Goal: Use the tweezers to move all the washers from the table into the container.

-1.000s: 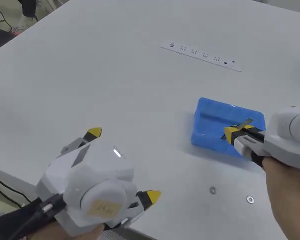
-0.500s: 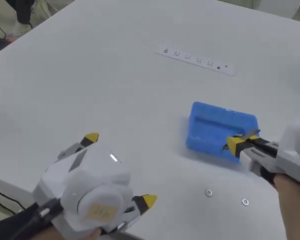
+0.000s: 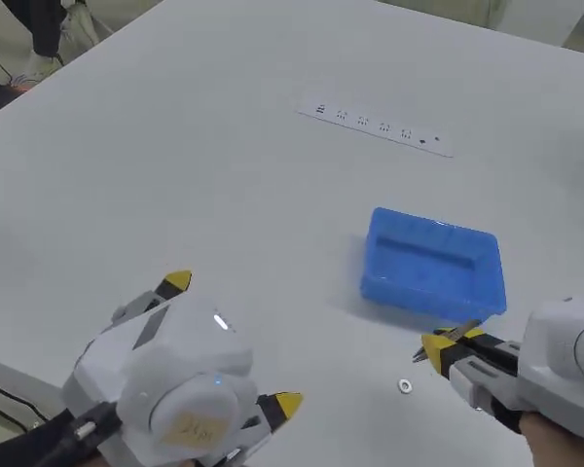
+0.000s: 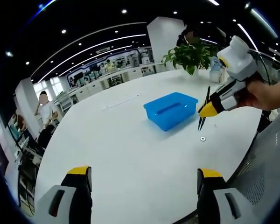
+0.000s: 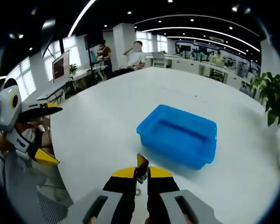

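We look down at a wide white desk (image 3: 175, 146). The right claw (image 3: 436, 346) is pinched together on a pair of thin metal tweezers (image 3: 459, 333). Their tips point down toward the desk, just in front of a blue container (image 3: 433, 263). One small washer (image 3: 406, 386) lies on the desk close beside the tweezer tips, not touching them. In the left gripper view a second washer (image 4: 216, 125) lies near the first, closer to the hand holding the right claw. The left claw (image 3: 231, 341) hovers over the near edge of the desk, well apart from the container, its jaws spread wide and holding nothing. A white power strip (image 3: 375, 126) lies flat on the desk beyond the container. We cannot make out any washers inside the container; its floor looks plain blue. We judge the task unfinished: at least two washers are left on the desk, and the tweezers carry nothing we can see.
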`<act>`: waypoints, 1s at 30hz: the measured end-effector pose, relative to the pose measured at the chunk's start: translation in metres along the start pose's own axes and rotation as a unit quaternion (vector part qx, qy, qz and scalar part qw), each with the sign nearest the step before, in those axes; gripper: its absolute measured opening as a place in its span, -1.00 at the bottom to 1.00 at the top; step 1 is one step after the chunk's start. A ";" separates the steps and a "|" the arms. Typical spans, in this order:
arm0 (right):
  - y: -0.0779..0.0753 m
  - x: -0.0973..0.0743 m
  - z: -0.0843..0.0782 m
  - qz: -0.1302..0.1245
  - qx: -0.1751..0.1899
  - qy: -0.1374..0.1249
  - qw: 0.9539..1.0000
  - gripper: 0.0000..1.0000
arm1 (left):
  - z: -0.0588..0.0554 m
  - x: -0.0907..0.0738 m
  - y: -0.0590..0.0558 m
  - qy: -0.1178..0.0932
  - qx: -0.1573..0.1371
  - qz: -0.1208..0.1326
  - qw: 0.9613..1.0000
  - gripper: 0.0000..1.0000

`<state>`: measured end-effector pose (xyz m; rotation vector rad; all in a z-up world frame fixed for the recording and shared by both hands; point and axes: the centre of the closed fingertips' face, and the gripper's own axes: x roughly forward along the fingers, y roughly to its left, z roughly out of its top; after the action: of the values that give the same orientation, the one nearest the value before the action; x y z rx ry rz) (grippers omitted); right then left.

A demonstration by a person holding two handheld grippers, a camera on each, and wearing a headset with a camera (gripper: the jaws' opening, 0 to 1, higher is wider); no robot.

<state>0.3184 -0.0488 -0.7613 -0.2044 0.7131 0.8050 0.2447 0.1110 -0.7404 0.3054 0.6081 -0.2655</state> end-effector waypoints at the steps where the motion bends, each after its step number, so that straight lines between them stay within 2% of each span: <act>1: 0.002 0.000 -0.003 0.000 0.002 0.001 1.000 -0.91 | 0.000 0.000 0.000 0.001 0.000 0.000 1.000 0.92; 9: 0.006 0.004 -0.019 -0.004 0.008 0.017 1.000 -0.91 | -0.001 0.001 -0.001 0.003 0.002 -0.001 1.000 0.91; 26: 0.003 0.006 -0.017 -0.014 0.010 0.007 1.000 -0.90 | -0.003 0.001 0.000 0.008 0.004 -0.001 1.000 0.89; 30: 0.002 0.006 -0.017 -0.017 0.000 0.010 1.000 -0.90 | -0.003 0.002 0.000 0.008 0.006 0.000 1.000 0.89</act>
<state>0.3113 -0.0504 -0.7776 -0.2244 0.7274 0.7721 0.2444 0.1113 -0.7437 0.3185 0.6218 -0.2678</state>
